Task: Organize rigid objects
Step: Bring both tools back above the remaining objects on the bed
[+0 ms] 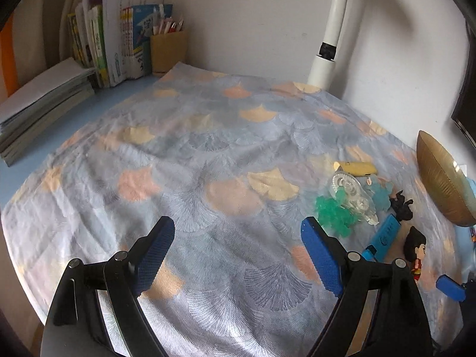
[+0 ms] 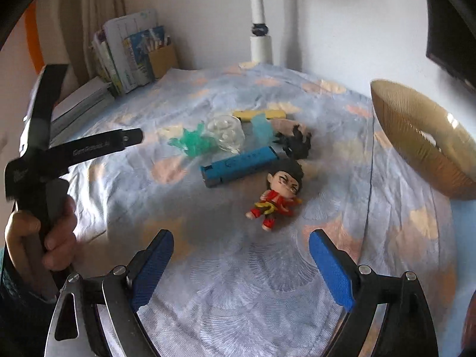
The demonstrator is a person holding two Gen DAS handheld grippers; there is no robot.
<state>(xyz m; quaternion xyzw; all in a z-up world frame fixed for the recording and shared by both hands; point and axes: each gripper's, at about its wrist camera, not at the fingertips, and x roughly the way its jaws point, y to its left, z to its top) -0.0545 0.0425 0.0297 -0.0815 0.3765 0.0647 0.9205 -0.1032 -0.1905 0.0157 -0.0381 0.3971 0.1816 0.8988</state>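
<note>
Both grippers, left [image 1: 238, 250] and right [image 2: 241, 255], hang spread wide and hold nothing above the cloth [image 1: 178, 148]. The figurine [image 2: 275, 197] lies just ahead of the right one, near the bowl [image 2: 416, 139].

My right gripper [image 2: 241, 263] has blue textured pads on black arms. At twelve o'clock lies a red-suited, black-haired figurine [image 2: 278, 197]; beyond it a bright blue lighter [image 2: 239, 166]. At two o'clock, a ribbed gold bowl [image 2: 416, 136]. The cloth [image 2: 238, 297] is grey-blue with peach and yellow ginkgo leaves.
</note>
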